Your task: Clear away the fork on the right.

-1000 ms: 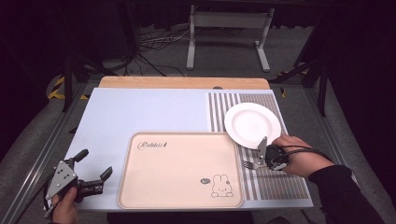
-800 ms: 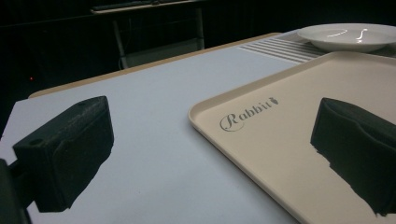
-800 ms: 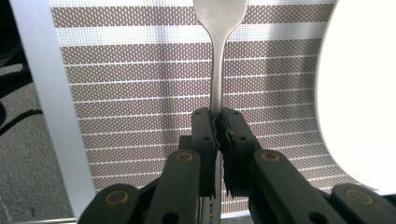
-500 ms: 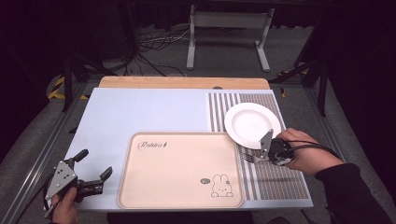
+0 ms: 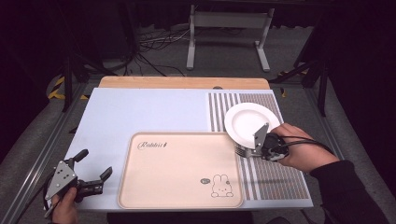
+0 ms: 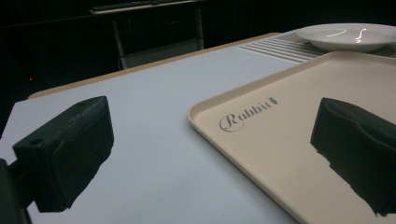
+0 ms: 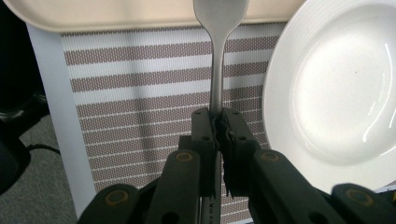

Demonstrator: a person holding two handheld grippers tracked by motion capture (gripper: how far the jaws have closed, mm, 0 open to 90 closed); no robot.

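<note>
The worktop (image 5: pixel 140 116) filled the middle of the high view, pale blue on its left and centre, with a striped mat (image 5: pixel 275 179) down its right side. A beige tray (image 5: pixel 180 172) printed with a rabbit lay in the lower centre of that frame, its right edge just beside the mat. A white plate (image 5: pixel 247 122) sat on the mat, right of centre.

The left gripper (image 5: pixel 88 175) was in the lower left corner of the high view, its fingers (image 6: pixel 65 154) spread wide with nothing between them; in the left gripper view they framed the tray's corner.

The right gripper (image 5: pixel 245 149) sat just below the plate in the high view. In the right gripper view its fingers (image 7: pixel 205 135) were clenched on the handle of a metal fork (image 7: pixel 217 70), which pointed toward the top centre of that frame, its head reaching over the tray's rim. The tines were cut off there, so it was probably a fork rather than a spoon.
</note>
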